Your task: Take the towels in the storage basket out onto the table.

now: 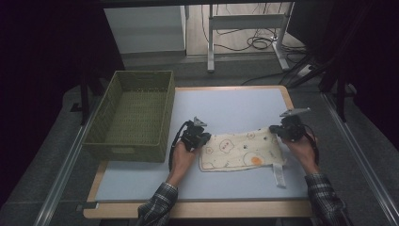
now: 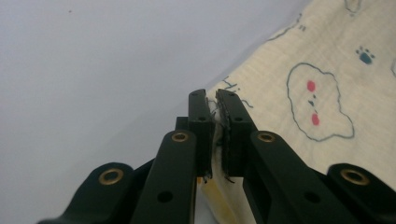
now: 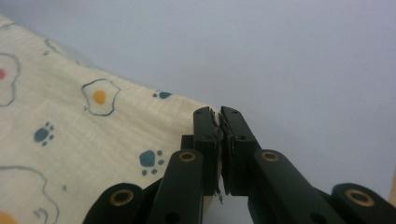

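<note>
Presently both tools are engaged on the cream printed cloth [image 1: 240,149], which lies flat on the pale blue worktop [image 1: 226,106], just right of the green woven basket [image 1: 134,113] and apart from it. The left tool [image 1: 201,140] sits at the cloth's far left corner; in the left gripper view its jaws are pressed together with a thin edge of fabric [image 2: 299,88] pinched between the pads. The right tool [image 1: 278,132] sits at the far right corner; in the right gripper view its jaws are likewise pressed together on the corner of the cloth [image 3: 93,126]. A white tape or label [image 1: 278,173] trails from the cloth's near right corner toward the person's side (whether it is sewn on cannot be told).

Judgement: the step in hand is the gripping of the two far corners, and it appears complete on both sides. The cloth has not yet left the worktop.

Next move, as judged: raise both corners together and evenly, keeping the edge between them taut, then either carry it toward the near edge to fold the cloth or swing it left to the basket. Uneven lift would risk a slipped corner.
</note>
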Demonstrator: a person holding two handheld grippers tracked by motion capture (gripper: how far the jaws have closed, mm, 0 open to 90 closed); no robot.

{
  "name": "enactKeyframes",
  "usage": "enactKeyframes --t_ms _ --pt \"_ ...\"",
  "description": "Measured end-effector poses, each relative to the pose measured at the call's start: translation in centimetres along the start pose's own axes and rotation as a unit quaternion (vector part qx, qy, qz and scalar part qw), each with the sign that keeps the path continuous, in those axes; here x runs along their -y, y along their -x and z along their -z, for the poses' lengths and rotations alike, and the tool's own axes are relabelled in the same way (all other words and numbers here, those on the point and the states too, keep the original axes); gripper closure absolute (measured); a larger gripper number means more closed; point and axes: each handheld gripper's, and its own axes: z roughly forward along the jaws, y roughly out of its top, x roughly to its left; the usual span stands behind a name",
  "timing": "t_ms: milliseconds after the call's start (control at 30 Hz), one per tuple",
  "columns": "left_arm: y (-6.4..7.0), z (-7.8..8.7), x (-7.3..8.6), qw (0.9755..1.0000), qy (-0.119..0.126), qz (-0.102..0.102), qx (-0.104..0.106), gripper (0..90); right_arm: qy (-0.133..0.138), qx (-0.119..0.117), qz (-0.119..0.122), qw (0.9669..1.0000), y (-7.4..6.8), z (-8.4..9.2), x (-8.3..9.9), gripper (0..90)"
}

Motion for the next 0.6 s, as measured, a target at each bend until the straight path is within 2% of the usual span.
enactKeyframes --t_ms 100,133,200,333,400,467,533,600 --pt "-0.1 -0.5 0.1 1.0000 -0.008 -0.003 0.002 84.3 -0.015 -0.001 -0.019 0.9997 1.0 -1.4 -0.2 85.2" --pt "-0.3 -0.5 0.3 1.0000 -0.005 -0.002 -0.002 82.0 -0.019 -0.004 -0.023 0.9996 1.1 -1.9 0.0 84.7" --pt "-0.6 -0.2 0.4 1.0000 0.001 -0.003 -0.009 71.1 -0.014 -0.010 -0.027 0.9995 1.1 -2.2 0.2 83.3" --pt "-1.1 0.4 0.4 0.9997 -0.001 -0.005 -0.025 52.7 0.001 -0.023 -0.040 0.9989 0.7 -1.2 0.5 72.3" --pt "-1.3 0.3 0.4 0.9996 -0.009 0.001 -0.027 47.8 0.010 -0.029 -0.041 0.9987 0.4 -0.5 0.7 68.5" --pt "-1.6 -0.1 0.6 0.9989 -0.013 0.000 -0.044 42.1 0.018 -0.038 -0.042 0.9982 0.0 0.2 0.9 64.8" --pt "-2.1 -0.5 1.0 0.9989 -0.018 0.004 -0.044 37.9 0.025 -0.048 -0.039 0.9978 -0.7 1.0 1.3 58.7" --pt "-2.6 -0.9 1.5 0.9992 -0.001 0.017 -0.037 32.3 0.023 -0.047 -0.026 0.9983 -1.5 1.4 1.5 54.7"
